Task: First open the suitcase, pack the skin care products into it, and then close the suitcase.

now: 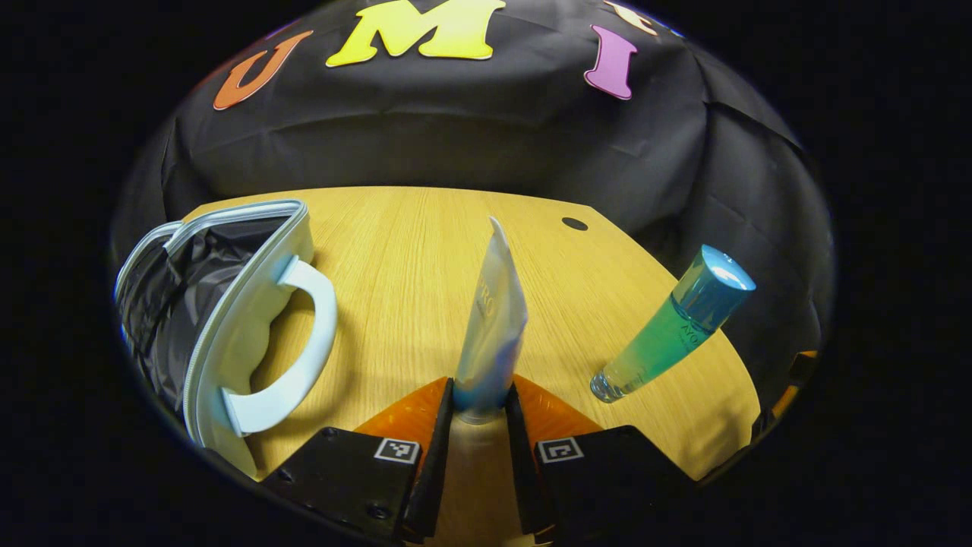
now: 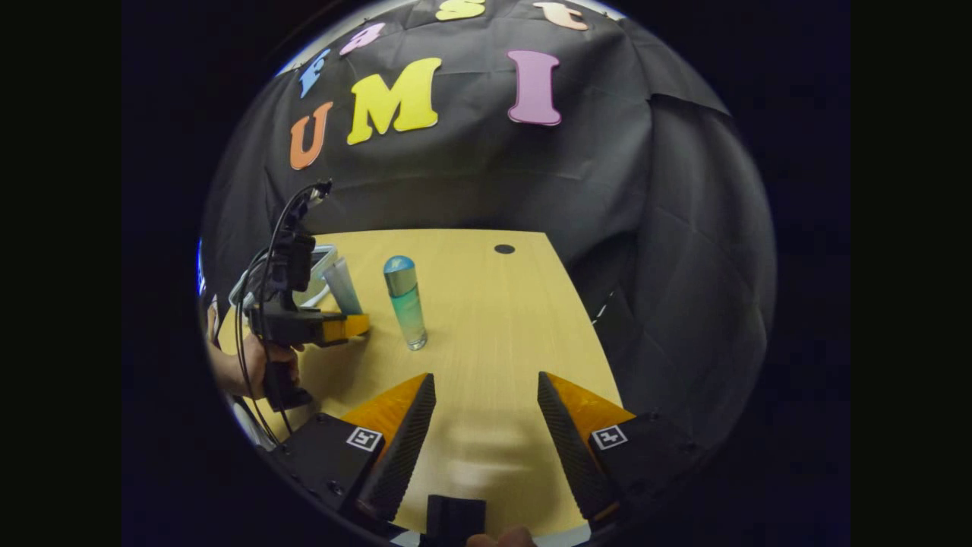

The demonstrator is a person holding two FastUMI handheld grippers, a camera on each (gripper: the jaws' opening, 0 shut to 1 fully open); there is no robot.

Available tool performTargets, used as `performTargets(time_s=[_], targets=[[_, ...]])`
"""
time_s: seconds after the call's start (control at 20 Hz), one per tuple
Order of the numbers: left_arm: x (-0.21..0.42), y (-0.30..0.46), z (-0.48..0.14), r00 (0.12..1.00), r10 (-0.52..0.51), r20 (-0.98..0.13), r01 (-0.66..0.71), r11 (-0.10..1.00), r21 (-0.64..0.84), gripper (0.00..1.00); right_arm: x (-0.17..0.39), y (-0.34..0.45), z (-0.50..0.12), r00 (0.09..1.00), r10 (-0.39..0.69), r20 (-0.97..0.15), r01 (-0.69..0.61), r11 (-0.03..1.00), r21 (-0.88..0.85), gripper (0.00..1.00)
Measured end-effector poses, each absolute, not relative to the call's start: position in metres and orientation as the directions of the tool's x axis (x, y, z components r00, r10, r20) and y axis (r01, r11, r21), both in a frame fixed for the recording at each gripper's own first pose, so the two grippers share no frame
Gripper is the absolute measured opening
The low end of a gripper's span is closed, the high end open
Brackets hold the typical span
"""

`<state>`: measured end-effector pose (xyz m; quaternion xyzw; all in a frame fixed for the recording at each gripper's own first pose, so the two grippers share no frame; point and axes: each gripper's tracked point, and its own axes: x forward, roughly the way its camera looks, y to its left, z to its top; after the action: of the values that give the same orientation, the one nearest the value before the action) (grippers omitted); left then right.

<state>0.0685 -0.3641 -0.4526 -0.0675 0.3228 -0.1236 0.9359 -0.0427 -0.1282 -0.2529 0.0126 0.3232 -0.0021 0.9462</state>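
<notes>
1. Two skin care products show in the left gripper view. The left gripper (image 1: pixel 480 410) is clamped on the cap end of one white tube (image 1: pixel 492 323), both fingers pressing it. It looks soft and light, so I judge the stiffer cap end the safer hold. One green bottle (image 1: pixel 672 327) stands to the right on the wooden table (image 1: pixel 410 251); probably rigid, slick and heavier, best taken mid-body. One suitcase (image 1: pixel 228 319), already open with its dark lining showing, lies at the left.

2. In the right gripper view, the right gripper (image 2: pixel 486 425) hangs wide apart and empty above the table, the bottle ahead and left of it.
</notes>
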Motion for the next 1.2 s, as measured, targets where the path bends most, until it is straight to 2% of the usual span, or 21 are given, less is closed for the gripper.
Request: performTargets(time_s=[0.25,0.3,0.35,0.55,0.8,1.0,1.1,1.15,1.2], targets=[[0.042,-0.354,-0.410,0.753,-0.314,-0.578,0.237,0.949,-0.207,0.40,-0.011,-0.091,-0.263,0.801,0.077,-0.594,-0.058,0.997,0.051,0.81],[0.035,-0.350,-0.402,0.752,-0.315,-0.579,0.236,0.949,-0.209,0.47,-0.003,-0.084,-0.265,0.804,0.087,-0.589,-0.064,0.996,0.060,0.81],[0.027,-0.343,-0.394,0.754,-0.310,-0.579,0.227,0.950,-0.213,0.39,0.006,-0.077,-0.269,0.804,0.095,-0.586,-0.069,0.995,0.067,0.81],[0.001,-0.315,-0.371,0.759,-0.268,-0.594,0.166,0.961,-0.222,0.39,0.041,-0.048,-0.283,0.804,0.128,-0.580,-0.098,0.992,0.083,0.81],[-0.021,-0.289,-0.356,0.763,-0.226,-0.606,0.108,0.968,-0.224,0.39,0.069,-0.030,-0.304,0.782,0.125,-0.610,-0.107,0.992,0.067,0.81],[-0.030,-0.275,-0.353,0.764,-0.201,-0.614,0.074,0.971,-0.225,0.39,0.080,-0.028,-0.320,0.758,0.104,-0.644,-0.065,0.994,0.084,0.81],[-0.032,-0.269,-0.354,0.762,-0.191,-0.618,0.059,0.972,-0.228,0.39,0.086,-0.030,-0.327,0.745,0.089,-0.661,-0.041,0.995,0.087,0.71],[-0.033,-0.265,-0.353,0.761,-0.186,-0.622,0.049,0.972,-0.232,0.39,0.086,-0.030,-0.328,0.742,0.082,-0.665,-0.034,0.996,0.085,0.61],[-0.035,-0.260,-0.353,0.760,-0.180,-0.625,0.039,0.972,-0.233,0.39,0.086,-0.029,-0.328,0.740,0.079,-0.668,-0.030,0.996,0.084,0.57]])
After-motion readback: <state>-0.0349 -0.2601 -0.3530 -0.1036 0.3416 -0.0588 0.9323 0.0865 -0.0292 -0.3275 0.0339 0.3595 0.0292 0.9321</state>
